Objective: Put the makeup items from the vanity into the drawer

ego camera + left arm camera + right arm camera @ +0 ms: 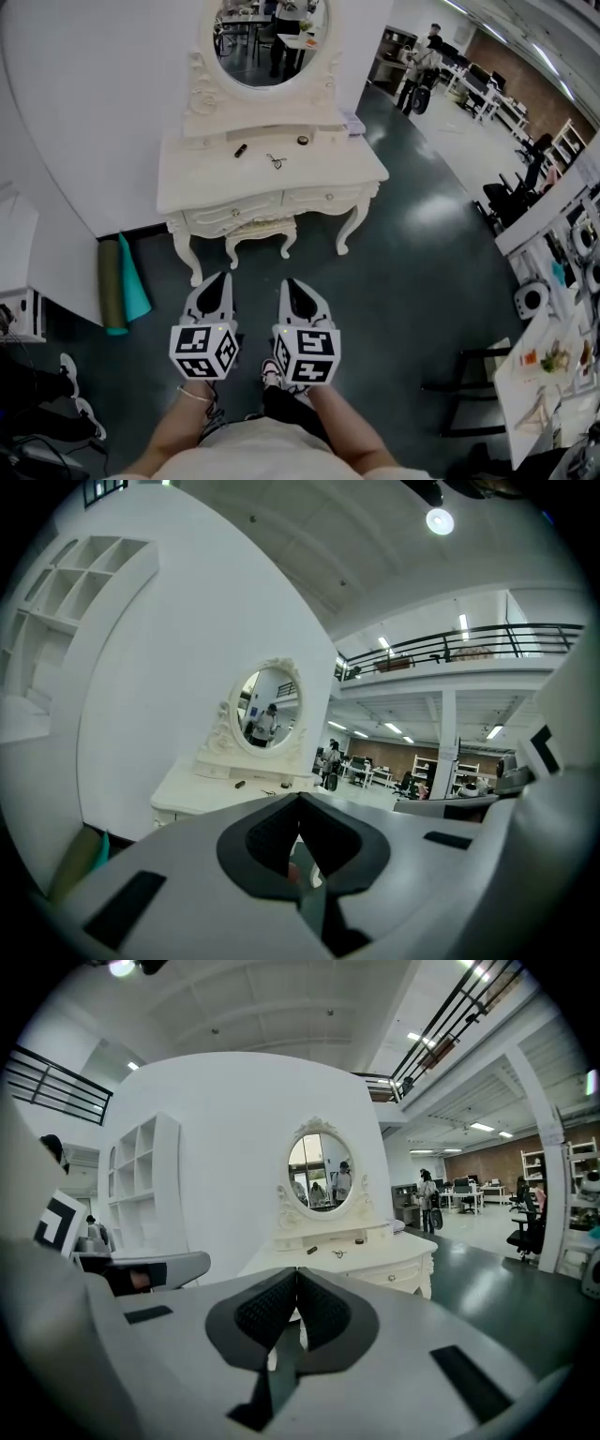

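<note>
Left claw (225,277) and right claw (287,283): both clenched, empty, held well apart from the table (187,183). Makeup items, a dark tube (241,150) and a small round pot (303,141), lie on top. We judge the approach is under way; next comes opening the shut drawer (234,215). The head view shows the drawer fronts; in the left gripper view the claw covers them.

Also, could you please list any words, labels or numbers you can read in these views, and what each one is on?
No text is readable in any view.
Cubes on the left gripper and right gripper: black-and-white square patterns only, no letters.
Black tube and round pot on the vanity: too small to show a label.
</note>
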Action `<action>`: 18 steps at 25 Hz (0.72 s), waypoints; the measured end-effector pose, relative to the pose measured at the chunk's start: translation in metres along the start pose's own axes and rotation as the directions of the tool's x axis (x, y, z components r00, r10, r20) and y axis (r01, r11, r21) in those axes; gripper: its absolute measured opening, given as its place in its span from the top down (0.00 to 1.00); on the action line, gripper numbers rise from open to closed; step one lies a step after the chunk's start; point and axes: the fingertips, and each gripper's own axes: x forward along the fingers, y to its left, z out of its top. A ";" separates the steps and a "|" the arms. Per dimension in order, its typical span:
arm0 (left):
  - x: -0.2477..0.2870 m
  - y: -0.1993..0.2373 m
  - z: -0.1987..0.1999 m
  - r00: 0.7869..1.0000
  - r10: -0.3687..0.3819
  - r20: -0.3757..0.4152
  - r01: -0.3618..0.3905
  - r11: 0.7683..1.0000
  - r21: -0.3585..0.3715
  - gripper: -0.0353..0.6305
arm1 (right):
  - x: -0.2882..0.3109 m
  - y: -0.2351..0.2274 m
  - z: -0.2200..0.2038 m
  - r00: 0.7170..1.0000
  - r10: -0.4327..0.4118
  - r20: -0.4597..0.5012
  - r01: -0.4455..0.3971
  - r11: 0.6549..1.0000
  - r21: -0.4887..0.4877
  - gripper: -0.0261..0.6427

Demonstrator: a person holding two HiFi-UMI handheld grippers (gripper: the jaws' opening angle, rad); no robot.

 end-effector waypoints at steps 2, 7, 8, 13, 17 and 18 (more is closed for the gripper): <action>0.019 0.003 0.006 1.000 0.008 0.004 -0.008 1.000 -0.003 0.94 | 0.016 -0.010 0.007 1.000 0.002 -0.002 -0.002 1.000 -0.005 0.93; 0.069 0.008 0.010 1.000 0.019 -0.003 -0.019 1.000 -0.011 0.94 | 0.058 -0.037 0.017 1.000 0.006 -0.021 -0.006 1.000 -0.007 0.93; 0.079 0.009 0.010 1.000 0.021 -0.007 -0.021 1.000 -0.014 0.94 | 0.066 -0.042 0.019 1.000 0.008 -0.022 -0.008 1.000 -0.008 0.93; 0.124 0.002 0.013 1.000 0.020 -0.012 -0.020 1.000 -0.005 0.94 | 0.100 -0.074 0.030 1.000 0.010 -0.017 -0.010 1.000 0.003 0.93; 0.154 -0.001 0.022 1.000 0.023 -0.009 -0.023 1.000 0.021 0.94 | 0.123 -0.093 0.040 1.000 0.017 -0.010 -0.017 1.000 0.018 0.93; 0.160 -0.001 0.023 1.000 0.026 -0.009 -0.026 0.999 0.026 0.94 | 0.128 -0.097 0.042 1.000 0.019 -0.008 -0.019 1.000 0.022 0.93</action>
